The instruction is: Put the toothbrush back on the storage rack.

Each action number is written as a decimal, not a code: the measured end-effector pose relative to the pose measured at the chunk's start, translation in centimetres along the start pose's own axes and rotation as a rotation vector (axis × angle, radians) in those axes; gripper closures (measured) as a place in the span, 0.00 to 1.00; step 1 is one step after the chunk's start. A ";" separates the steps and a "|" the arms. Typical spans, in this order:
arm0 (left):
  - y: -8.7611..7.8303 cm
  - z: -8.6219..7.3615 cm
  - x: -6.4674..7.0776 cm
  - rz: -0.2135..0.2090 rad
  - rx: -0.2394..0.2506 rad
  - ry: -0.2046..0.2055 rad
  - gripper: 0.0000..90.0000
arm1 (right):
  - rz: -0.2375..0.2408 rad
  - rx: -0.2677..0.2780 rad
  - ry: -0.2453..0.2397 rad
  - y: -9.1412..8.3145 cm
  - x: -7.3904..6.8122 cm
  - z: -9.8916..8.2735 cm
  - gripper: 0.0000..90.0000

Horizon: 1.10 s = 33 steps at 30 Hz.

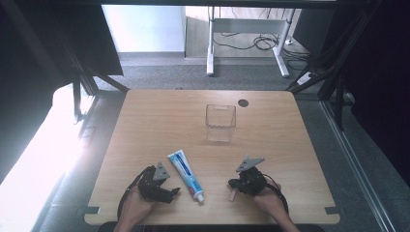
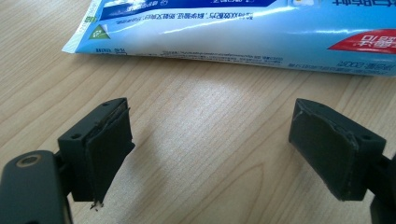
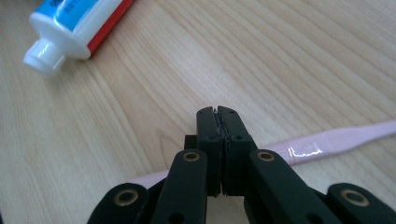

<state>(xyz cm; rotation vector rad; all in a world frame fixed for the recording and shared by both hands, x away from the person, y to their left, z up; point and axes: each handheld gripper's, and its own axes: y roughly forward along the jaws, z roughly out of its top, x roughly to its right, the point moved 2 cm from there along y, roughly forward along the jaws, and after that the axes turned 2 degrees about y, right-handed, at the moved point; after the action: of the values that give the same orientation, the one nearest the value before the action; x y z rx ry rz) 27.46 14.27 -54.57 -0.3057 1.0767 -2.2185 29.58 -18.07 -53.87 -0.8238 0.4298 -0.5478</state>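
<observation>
A blue, white and red toothpaste tube (image 1: 184,174) lies on the wooden table (image 1: 159,121), its white cap (image 3: 44,56) toward the person. My left gripper (image 1: 172,192) rests just left of the tube and stands open. In the left gripper view the tube (image 2: 233,32) lies just beyond the gripper (image 2: 215,154), with bare wood between the pads. My right gripper (image 1: 231,184) is shut, low over the table to the right of the tube (image 3: 74,28). A pink toothbrush (image 3: 327,142) lies flat on the table and passes under the shut right gripper (image 3: 217,114). Its end (image 1: 232,195) pokes out below the gripper.
A clear plastic container (image 1: 221,121) stands upright at the middle of the table, beyond both grippers. A dark round hole (image 1: 243,103) sits near the far edge. Black frame posts flank the table, and a white desk stands farther back.
</observation>
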 end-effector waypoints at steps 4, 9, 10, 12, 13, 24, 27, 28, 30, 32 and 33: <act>0.0 0.0 0.0 0.001 -0.001 0.004 0.15 | -0.009 -0.001 0.012 -0.6 0.3 -0.8 0.98; 0.1 0.0 0.0 0.001 -0.002 0.001 0.15 | -0.024 0.001 0.038 -1.4 1.0 -1.7 0.98; 0.1 0.0 0.0 0.002 -0.002 0.001 0.15 | -0.028 0.002 0.042 -1.6 1.1 -1.8 0.98; 0.1 0.0 0.0 0.002 -0.002 0.000 0.15 | -0.037 0.003 0.046 -2.0 1.5 -2.2 0.98; 0.1 0.0 0.0 0.002 -0.003 0.000 0.15 | -0.040 0.001 0.052 -2.2 1.6 -2.4 0.98; 0.1 0.0 0.0 0.004 -0.003 -0.002 0.15 | -0.095 -0.007 0.090 -4.0 3.6 -3.9 0.98; 0.1 0.0 0.0 0.002 -0.004 -0.006 0.15 | -0.114 -0.009 0.109 -4.5 4.2 -4.3 0.97; 0.1 0.1 0.0 0.001 -0.004 -0.006 0.15 | -0.117 -0.010 0.113 -4.6 4.4 -4.4 0.97; 0.1 0.1 0.0 0.001 -0.004 -0.001 0.15 | -0.118 -0.009 0.119 -4.7 4.5 -4.5 0.97; 0.1 0.1 0.0 -0.003 -0.003 -0.004 0.15 | -0.116 -0.010 0.118 -4.8 4.5 -4.5 0.97; 0.1 0.1 0.0 -0.004 -0.001 -0.008 0.15 | -0.114 -0.011 0.113 -4.8 4.4 -4.5 0.97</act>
<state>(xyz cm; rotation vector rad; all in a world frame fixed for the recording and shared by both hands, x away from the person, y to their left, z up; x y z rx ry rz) 27.51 14.14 -54.55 -0.3173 1.0742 -2.2180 29.17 -25.95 -53.50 -0.8338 0.4915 -0.7009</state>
